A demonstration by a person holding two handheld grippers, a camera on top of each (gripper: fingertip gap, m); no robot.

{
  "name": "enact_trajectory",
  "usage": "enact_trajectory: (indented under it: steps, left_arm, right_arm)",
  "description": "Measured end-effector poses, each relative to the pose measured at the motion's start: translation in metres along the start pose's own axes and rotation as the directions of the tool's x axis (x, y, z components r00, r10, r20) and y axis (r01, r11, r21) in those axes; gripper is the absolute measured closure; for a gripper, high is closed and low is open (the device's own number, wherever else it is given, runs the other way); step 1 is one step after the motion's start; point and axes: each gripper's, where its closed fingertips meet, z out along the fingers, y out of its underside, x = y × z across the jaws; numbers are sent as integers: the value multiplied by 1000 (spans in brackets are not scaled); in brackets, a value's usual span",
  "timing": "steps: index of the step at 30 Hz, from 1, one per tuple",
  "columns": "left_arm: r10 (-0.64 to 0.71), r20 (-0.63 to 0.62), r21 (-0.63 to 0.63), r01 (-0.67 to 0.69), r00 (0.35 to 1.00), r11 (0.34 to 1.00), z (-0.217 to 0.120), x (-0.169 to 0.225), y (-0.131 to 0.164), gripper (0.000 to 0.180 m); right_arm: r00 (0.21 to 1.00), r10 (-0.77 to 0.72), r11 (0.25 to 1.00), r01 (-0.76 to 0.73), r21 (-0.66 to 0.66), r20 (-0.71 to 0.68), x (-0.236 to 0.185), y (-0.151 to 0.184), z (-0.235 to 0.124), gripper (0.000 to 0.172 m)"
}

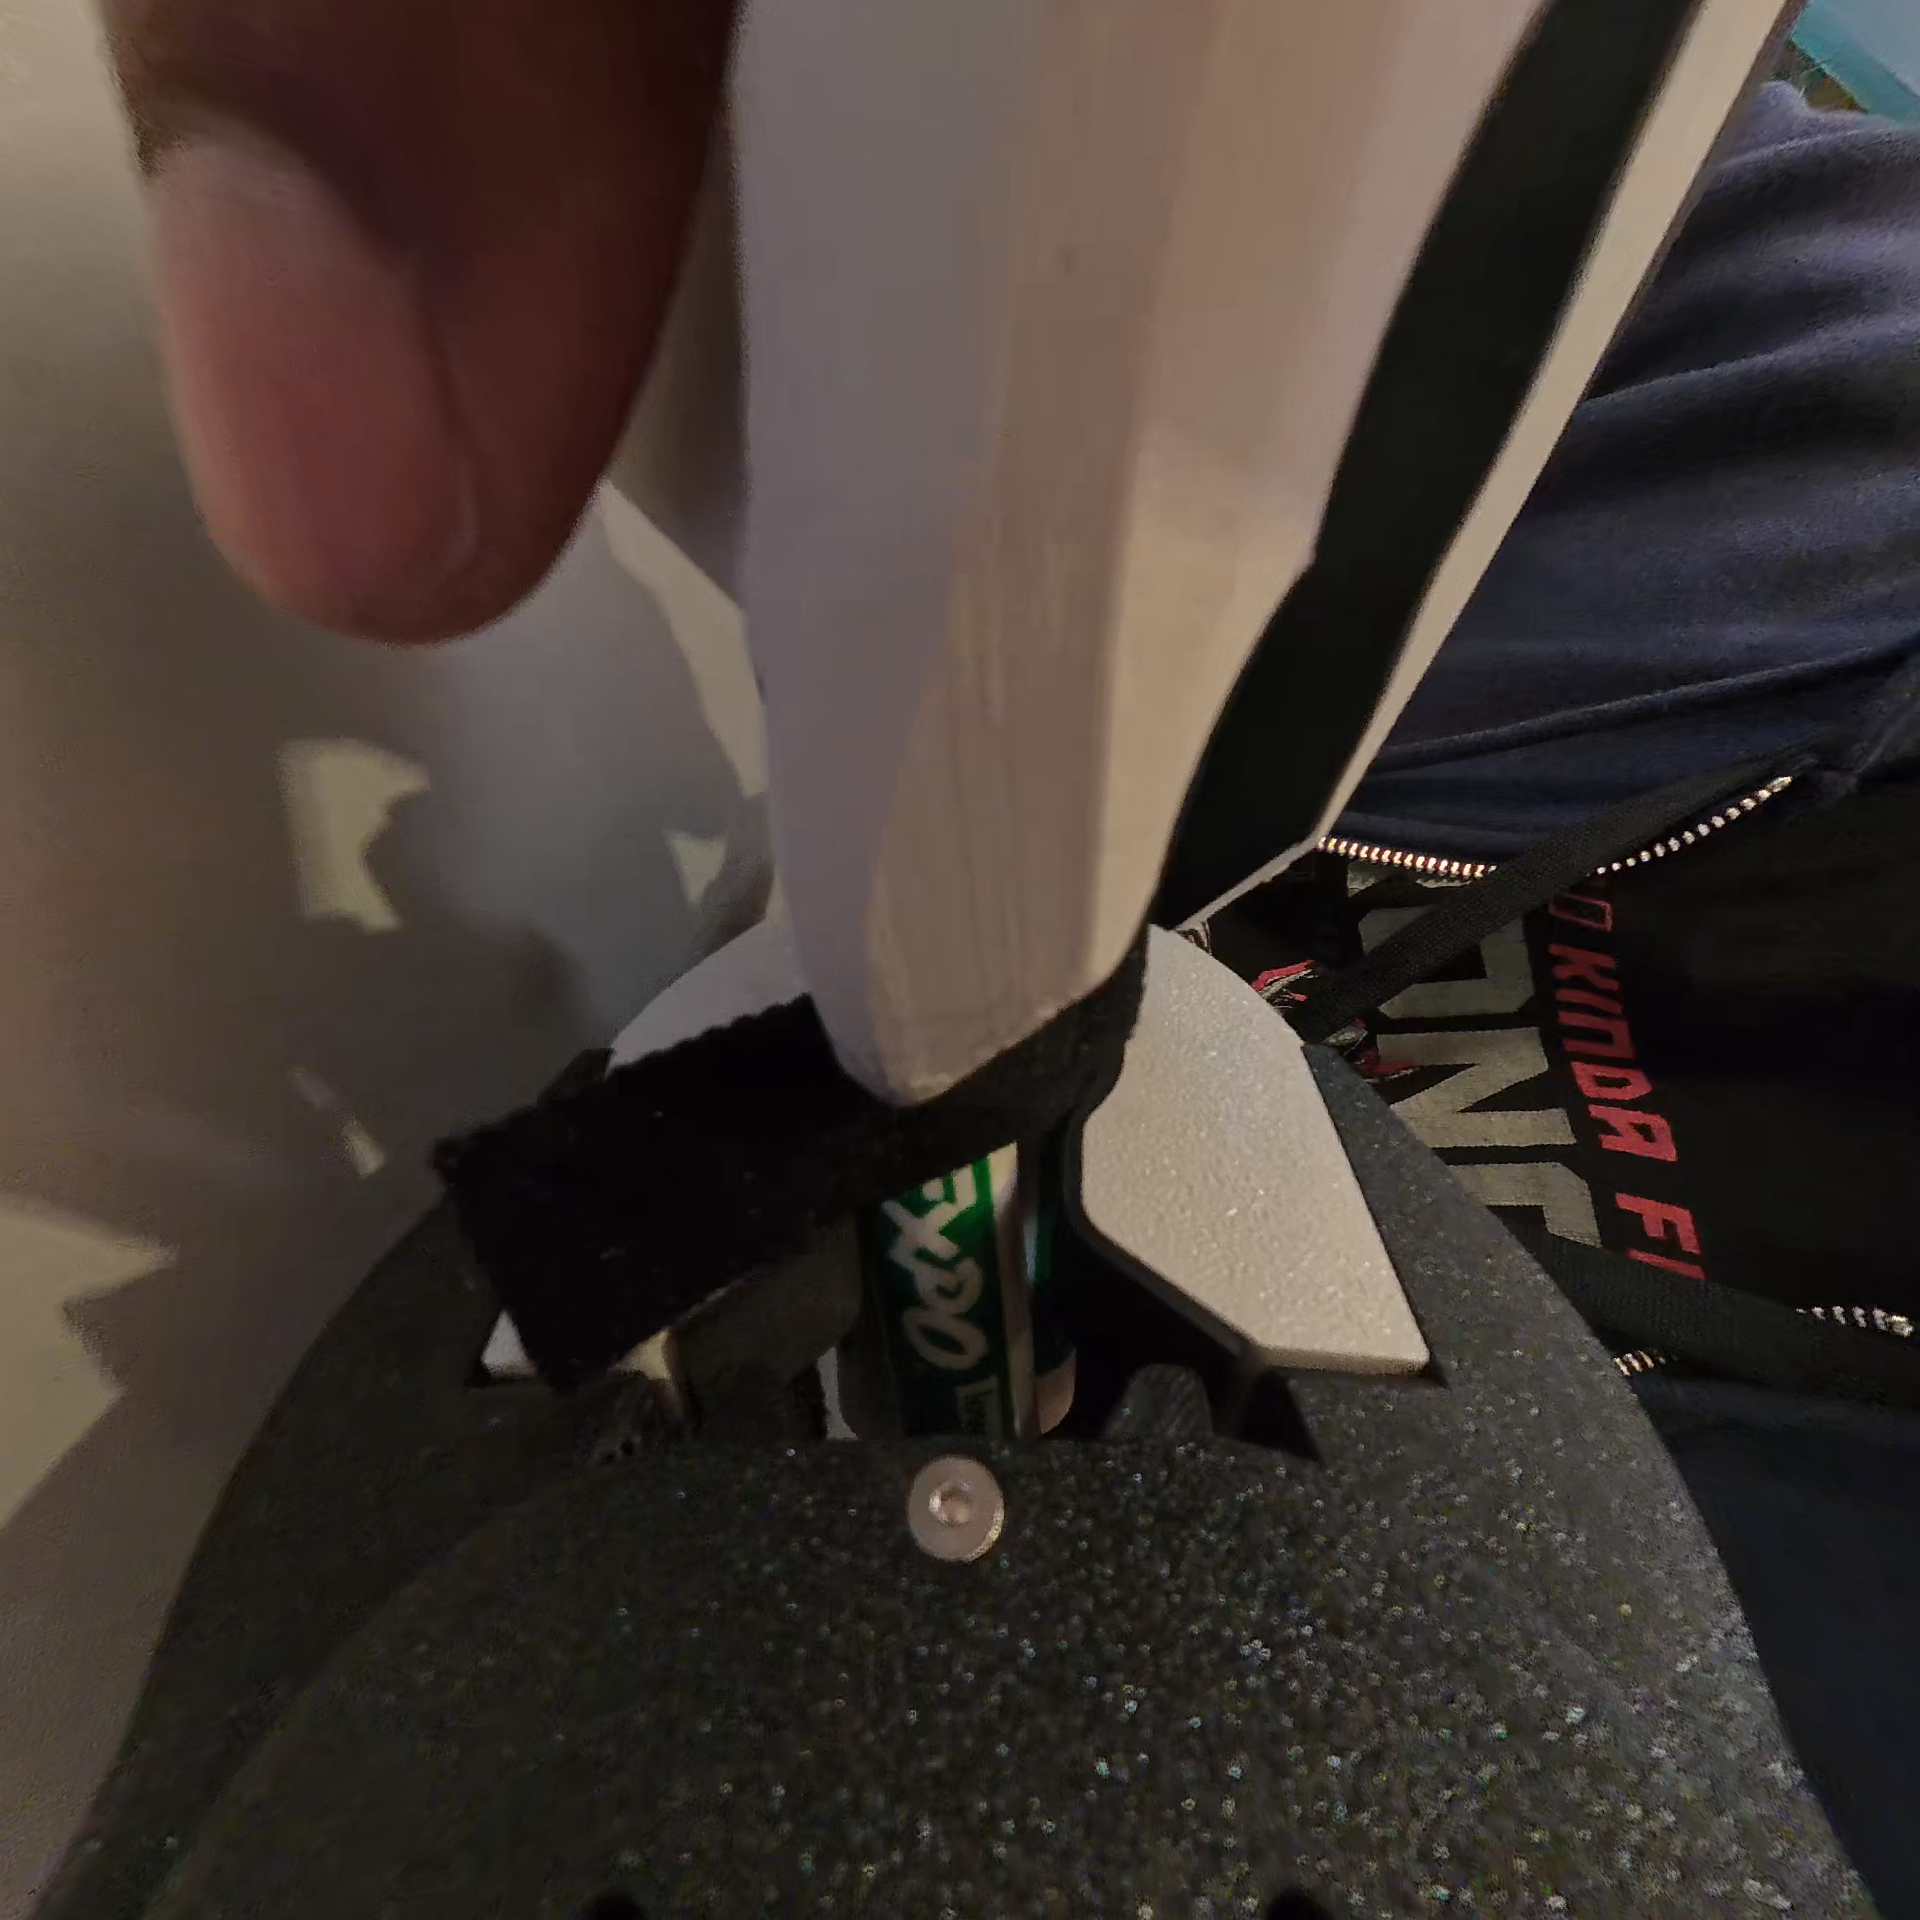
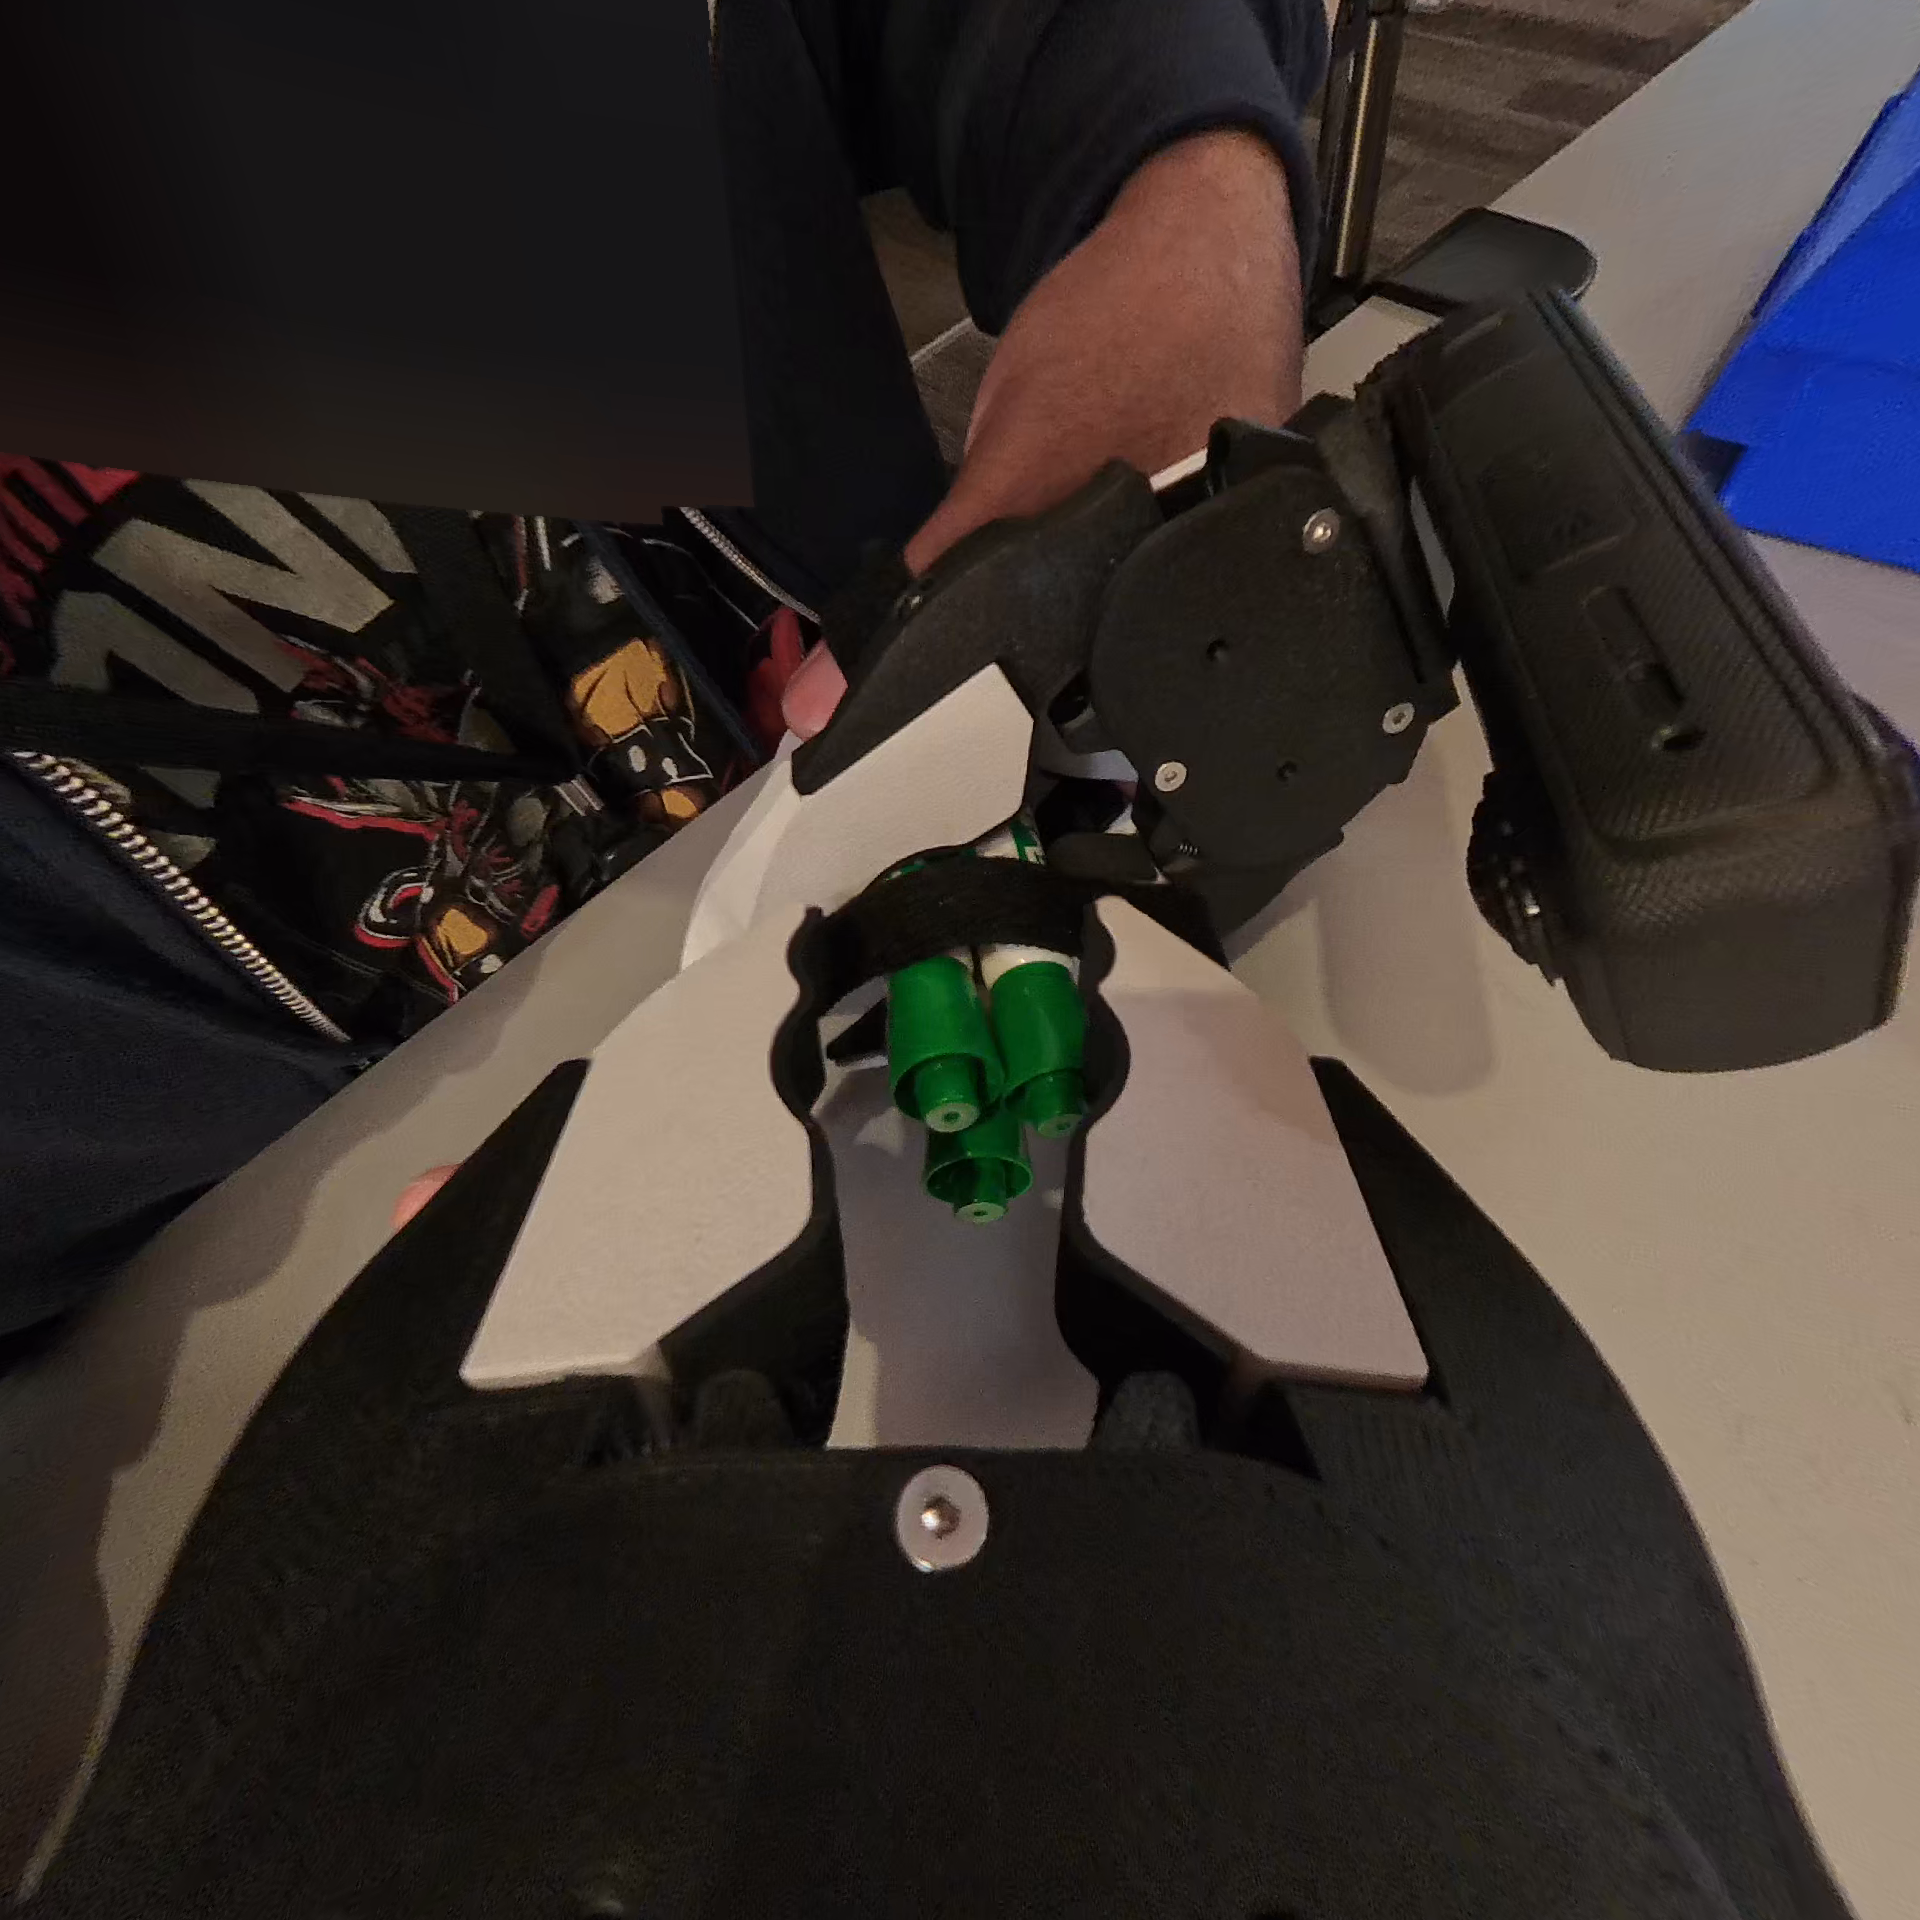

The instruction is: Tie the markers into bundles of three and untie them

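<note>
Three green-capped markers [image 2: 977,1049] are bundled by a black strap [image 2: 966,914] and held above the white table [image 2: 1558,1247]. My right gripper [image 2: 961,914] faces the cap ends, and its fingertips [image 2: 1127,940] touch the strapped part on both sides. My left gripper [image 2: 1039,821] holds the barrel end from the opposite side. In the left wrist view a green marker barrel [image 1: 940,1309] sits deep between the left gripper's fingers [image 1: 1236,1174]. The strap [image 1: 644,1174] crosses in front and hides the other finger. One right gripper finger [image 1: 997,623] rests its tip on the strap.
A person in a dark zipped jacket [image 2: 156,1039] sits close behind the table edge; a hand [image 2: 1132,343] holds the left gripper. A thumb [image 1: 343,343] shows large in the left wrist view. A blue bin [image 2: 1839,343] stands at the far right.
</note>
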Motion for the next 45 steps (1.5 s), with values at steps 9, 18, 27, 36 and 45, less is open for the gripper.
enact_trajectory:
  steps: [9, 18, 27, 36, 45]
  left_arm:
    - [0, -5, -3, 0, 1000, 1000, 0, 1, 1, 139]
    - [-10, -44, -11, 9, 999, 1000, 1, 5, 3, 138]
    - [3, -109, -8, -4, 994, 1000, 2, 15, 2, 140]
    - [19, -137, -23, -22, 990, 999, 4, 21, 3, 140]
    - [35, -152, -36, -41, 988, 999, 5, 24, 6, 138]
  right_arm:
    - [997, -46, 996, 42, 74, 54, -8, -7, -1, 121]
    - [976, -211, 969, 203, 139, 45, -16, -9, -3, 110]
    - [961, -275, 950, 267, 162, 27, -15, 0, 5, 98]
    - [950, -311, 940, 305, 152, 17, -17, 5, 11, 97]
    - [948, -317, 942, 315, 116, -2, -16, 8, 15, 112]
